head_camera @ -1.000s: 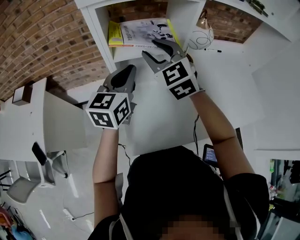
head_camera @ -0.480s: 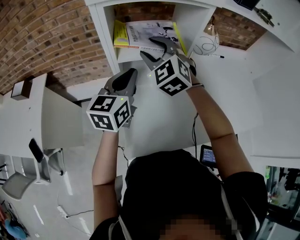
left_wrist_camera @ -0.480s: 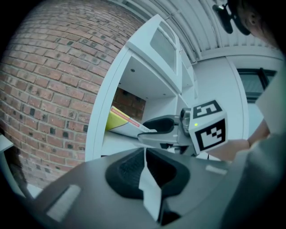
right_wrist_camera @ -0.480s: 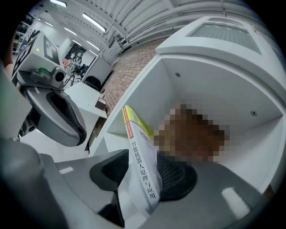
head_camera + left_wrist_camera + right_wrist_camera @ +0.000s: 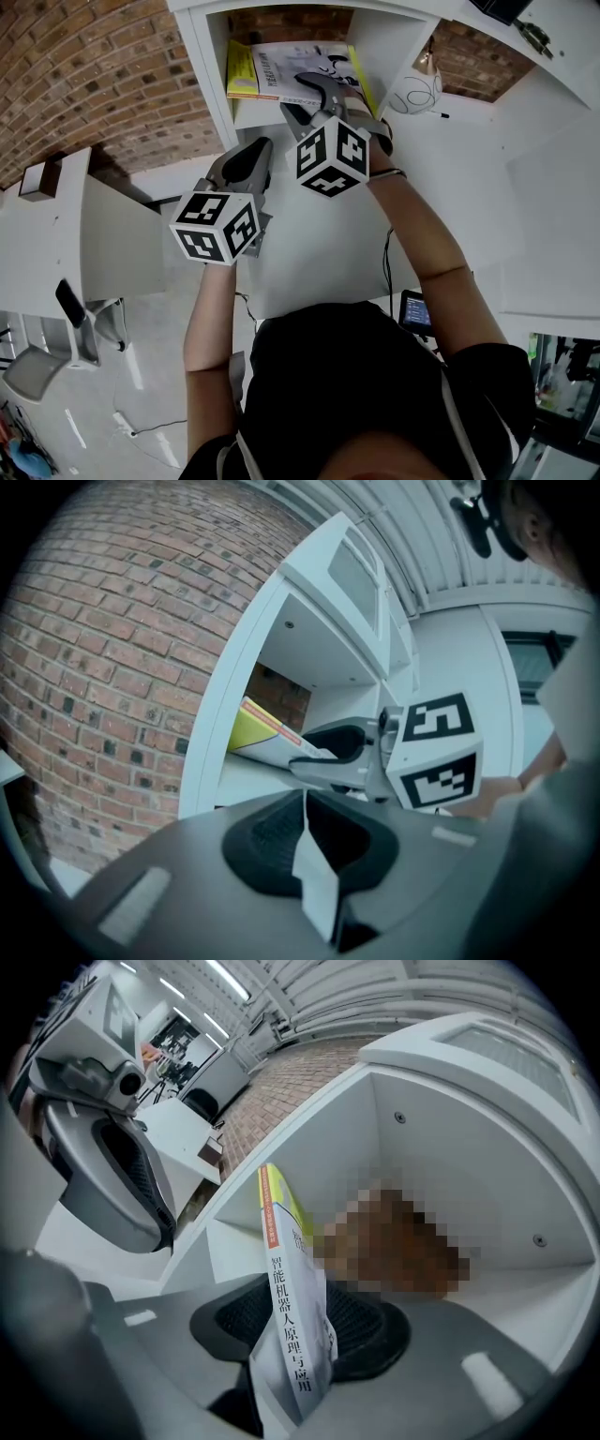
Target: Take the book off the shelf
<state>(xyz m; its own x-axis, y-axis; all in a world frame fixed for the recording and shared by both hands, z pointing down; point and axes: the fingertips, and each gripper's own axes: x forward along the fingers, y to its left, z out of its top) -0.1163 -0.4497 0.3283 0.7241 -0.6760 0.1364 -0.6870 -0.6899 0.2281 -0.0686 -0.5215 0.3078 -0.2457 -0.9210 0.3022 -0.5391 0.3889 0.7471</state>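
Note:
A book [image 5: 281, 70] with a yellow edge and a white cover lies flat in the open white shelf compartment [image 5: 211, 66]. My right gripper [image 5: 298, 94] reaches into the compartment. Its jaws straddle the book's near end and are closing on it. The right gripper view shows the printed spine [image 5: 286, 1288] standing between the two pads [image 5: 234, 1321], with a dark gap still on the left side. My left gripper [image 5: 251, 150] hangs lower and to the left, in front of the shelf, shut and holding nothing. In its own view I look past its joined jaws [image 5: 305, 827] at the book [image 5: 258, 733].
A brick wall [image 5: 84, 75] runs left of the shelf. A round white ornament [image 5: 412, 92] and a pen [image 5: 433, 114] sit on the ledge to the right. Below is a white tabletop [image 5: 309, 244], with a white desk [image 5: 56, 244] at far left.
My right gripper has pushed up and left into the compartment, and its jaws now straddle the book's end. The left gripper has hardly moved.

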